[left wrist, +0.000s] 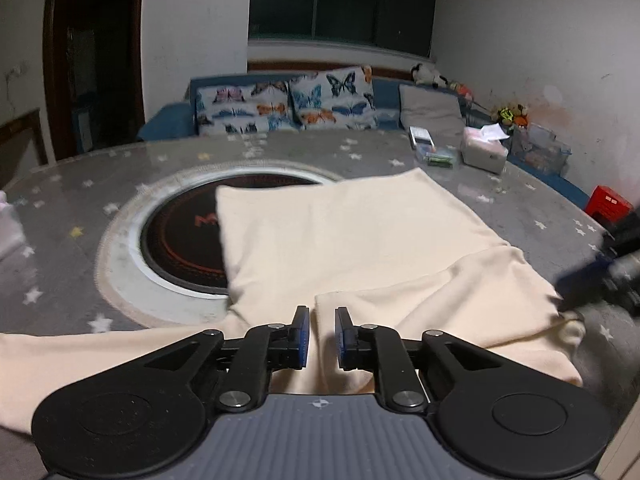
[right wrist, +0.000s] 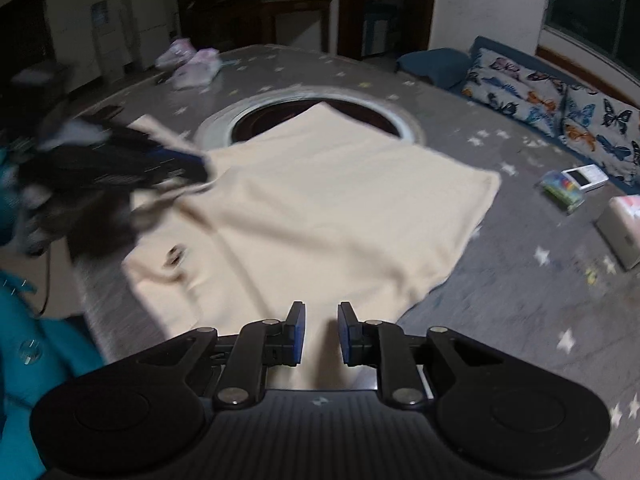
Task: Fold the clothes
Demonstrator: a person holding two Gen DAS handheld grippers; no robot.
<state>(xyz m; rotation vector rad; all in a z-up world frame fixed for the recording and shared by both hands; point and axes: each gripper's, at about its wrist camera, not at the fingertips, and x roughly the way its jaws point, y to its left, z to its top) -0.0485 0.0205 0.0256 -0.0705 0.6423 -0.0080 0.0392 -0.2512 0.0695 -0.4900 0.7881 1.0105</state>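
Observation:
A cream garment point(left wrist: 352, 240) lies spread on the grey star-patterned table, partly folded, and covers part of a round black inset. It also shows in the right wrist view point(right wrist: 320, 208). My left gripper point(left wrist: 322, 334) hovers just above the garment's near edge, jaws a little apart with nothing between them. My right gripper point(right wrist: 321, 330) is open above the garment's near edge on its own side. In the left wrist view the right gripper point(left wrist: 580, 300) shows blurred at the garment's right corner. In the right wrist view the left gripper point(right wrist: 200, 168) shows blurred at the garment's left side.
The round black inset point(left wrist: 180, 236) sits mid-table. A tissue box point(left wrist: 484, 152), a small packet point(left wrist: 438, 158) and a white device point(left wrist: 420, 136) lie at the far right. Pink-white cloth items point(right wrist: 192, 64) lie at the table's far side. A sofa with butterfly cushions point(left wrist: 288, 100) stands behind.

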